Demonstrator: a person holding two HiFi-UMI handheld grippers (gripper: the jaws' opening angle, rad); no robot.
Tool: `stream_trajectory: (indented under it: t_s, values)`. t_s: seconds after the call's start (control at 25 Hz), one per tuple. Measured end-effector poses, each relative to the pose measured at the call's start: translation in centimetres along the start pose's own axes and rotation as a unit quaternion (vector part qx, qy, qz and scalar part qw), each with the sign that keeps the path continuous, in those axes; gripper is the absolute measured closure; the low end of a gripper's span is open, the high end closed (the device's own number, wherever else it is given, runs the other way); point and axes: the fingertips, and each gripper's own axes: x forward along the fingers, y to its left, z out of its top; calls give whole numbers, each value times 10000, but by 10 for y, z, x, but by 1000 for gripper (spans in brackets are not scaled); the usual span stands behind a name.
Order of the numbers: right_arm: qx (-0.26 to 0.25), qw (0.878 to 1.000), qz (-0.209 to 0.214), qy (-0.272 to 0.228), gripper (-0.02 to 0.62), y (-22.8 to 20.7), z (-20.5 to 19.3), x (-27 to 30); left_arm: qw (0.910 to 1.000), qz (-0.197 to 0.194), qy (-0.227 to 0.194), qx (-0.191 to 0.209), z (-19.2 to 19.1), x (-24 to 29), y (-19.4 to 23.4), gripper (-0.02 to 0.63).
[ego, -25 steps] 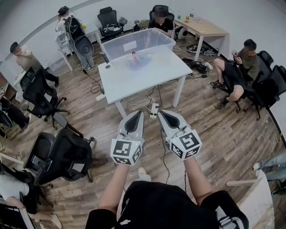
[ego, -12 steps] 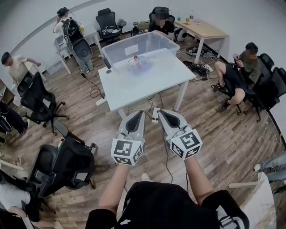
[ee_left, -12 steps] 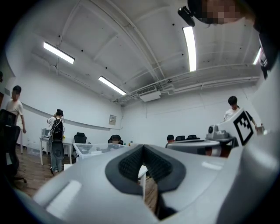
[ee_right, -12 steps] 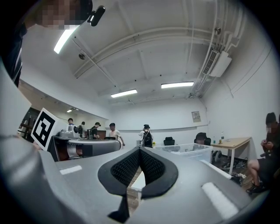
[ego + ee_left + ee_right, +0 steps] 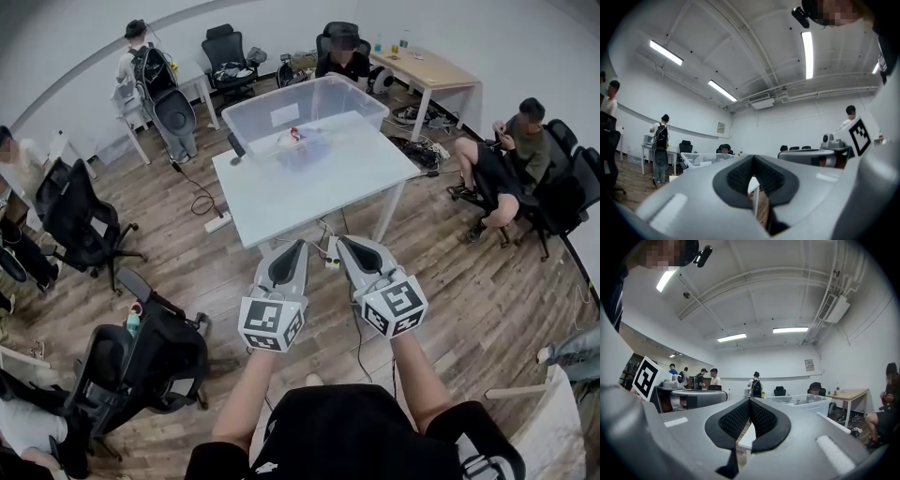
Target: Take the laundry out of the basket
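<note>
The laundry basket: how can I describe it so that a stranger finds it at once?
A white table stands in the middle of the room. On its far end sits the basket, a large rectangular tub. Unlike anything near it, its walls are clear plastic, with something small and red showing inside.

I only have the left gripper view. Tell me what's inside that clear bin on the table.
Observer: The head view shows a small red-and-white item in the clear bin, with something pale blue beside it. Both are too small to name.
Operator: Report the right gripper's jaws.
Observer: In the right gripper view, the right gripper is shut, with nothing between its pads.
Operator: Say what's on the floor ahead.
Observer: A power strip lies on the wood floor by the near edge of the white table.
</note>
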Motion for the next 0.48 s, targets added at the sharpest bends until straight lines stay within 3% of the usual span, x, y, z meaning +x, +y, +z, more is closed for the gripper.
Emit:
stream_trajectory:
  t_s: [0.48]
  values:
    - [-20,9998,-153,90,597,3,-6,17,9999,-96,27,-20,-6,3,19,598]
